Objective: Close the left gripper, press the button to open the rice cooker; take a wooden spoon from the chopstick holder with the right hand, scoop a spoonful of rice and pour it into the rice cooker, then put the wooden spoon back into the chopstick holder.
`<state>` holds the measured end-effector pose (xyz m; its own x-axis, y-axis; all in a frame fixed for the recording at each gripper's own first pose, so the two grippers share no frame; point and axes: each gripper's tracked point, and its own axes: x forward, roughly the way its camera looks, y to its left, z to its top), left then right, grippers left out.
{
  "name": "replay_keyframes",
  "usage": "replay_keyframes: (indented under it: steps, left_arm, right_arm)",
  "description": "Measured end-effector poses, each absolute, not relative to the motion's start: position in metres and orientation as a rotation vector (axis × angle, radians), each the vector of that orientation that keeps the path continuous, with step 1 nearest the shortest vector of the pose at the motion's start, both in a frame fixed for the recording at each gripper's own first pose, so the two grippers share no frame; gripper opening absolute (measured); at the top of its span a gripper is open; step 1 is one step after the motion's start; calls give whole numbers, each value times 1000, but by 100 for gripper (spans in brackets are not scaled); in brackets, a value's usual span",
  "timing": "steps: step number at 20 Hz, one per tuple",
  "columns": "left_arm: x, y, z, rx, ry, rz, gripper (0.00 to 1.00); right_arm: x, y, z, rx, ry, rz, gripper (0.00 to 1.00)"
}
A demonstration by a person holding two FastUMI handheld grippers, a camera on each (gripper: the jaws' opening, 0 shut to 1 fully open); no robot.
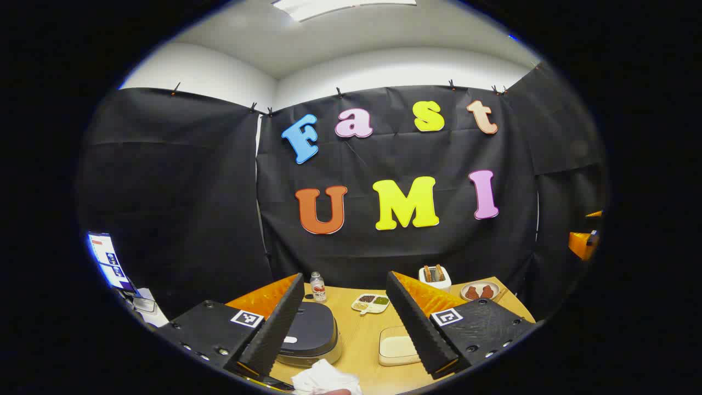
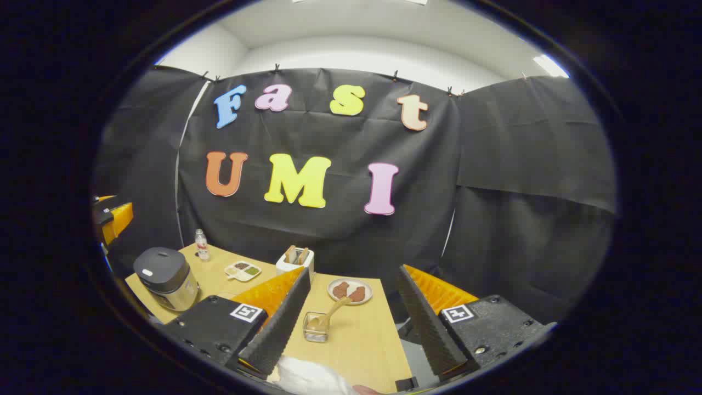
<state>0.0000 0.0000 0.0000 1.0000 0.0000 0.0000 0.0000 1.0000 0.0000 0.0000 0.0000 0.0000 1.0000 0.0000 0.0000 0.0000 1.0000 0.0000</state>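
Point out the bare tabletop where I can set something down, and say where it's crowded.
In the right gripper view, bare table lies in front of the plate, right of the glass container holding a wooden spoon. Another bare patch lies between the rice cooker and the sauce dish. The back edge is crowded: bottle, sauce dish, chopstick holder, plate.

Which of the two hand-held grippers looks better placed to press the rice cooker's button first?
The left hand-held gripper, probably. The closed rice cooker lies right below it, beside its left finger. From the right hand-held gripper, the cooker sits far off at the table's other end.
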Motion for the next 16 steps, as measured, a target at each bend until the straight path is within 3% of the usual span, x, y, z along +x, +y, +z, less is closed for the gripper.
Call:
replay_keyframes:
  steps: [16]
  left_arm:
    - [21,3,-12,-36,25,-44,93]
  right_arm:
    - [10,6,-2,-19,15,-27,100]
